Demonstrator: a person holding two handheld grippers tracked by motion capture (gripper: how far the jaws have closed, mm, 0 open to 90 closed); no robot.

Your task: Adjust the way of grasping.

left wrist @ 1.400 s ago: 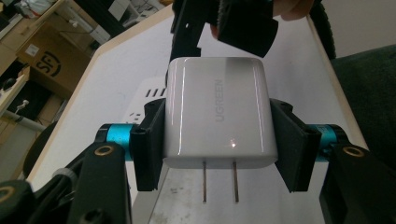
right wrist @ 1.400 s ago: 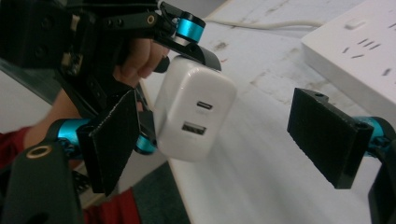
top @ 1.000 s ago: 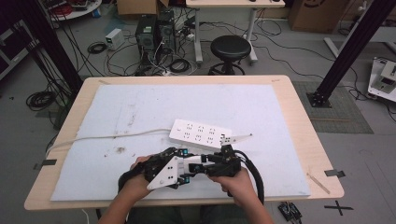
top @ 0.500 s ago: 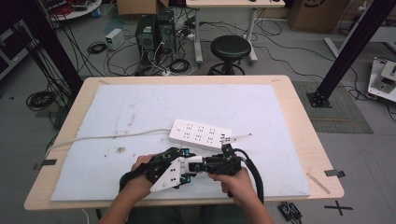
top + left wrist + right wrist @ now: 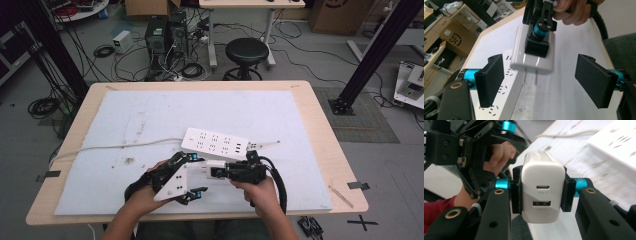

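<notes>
Clamping a white charger (image 5: 542, 192) by its flat sides, the right gripper (image 5: 541, 193) holds it above the table (image 5: 310, 125), near the power strip (image 5: 215, 142). Left gripper (image 5: 544, 82) gapes empty beside it. Charger looks stiff, light, glossy; flat sides probably grip best.

Plenty of open room is left across the far half of the worktop (image 5: 320, 130), and its right side is bare too. The middle is blocked by the power strip (image 5: 215, 142), with its cord (image 5: 115, 147) stretched across the left side.
</notes>
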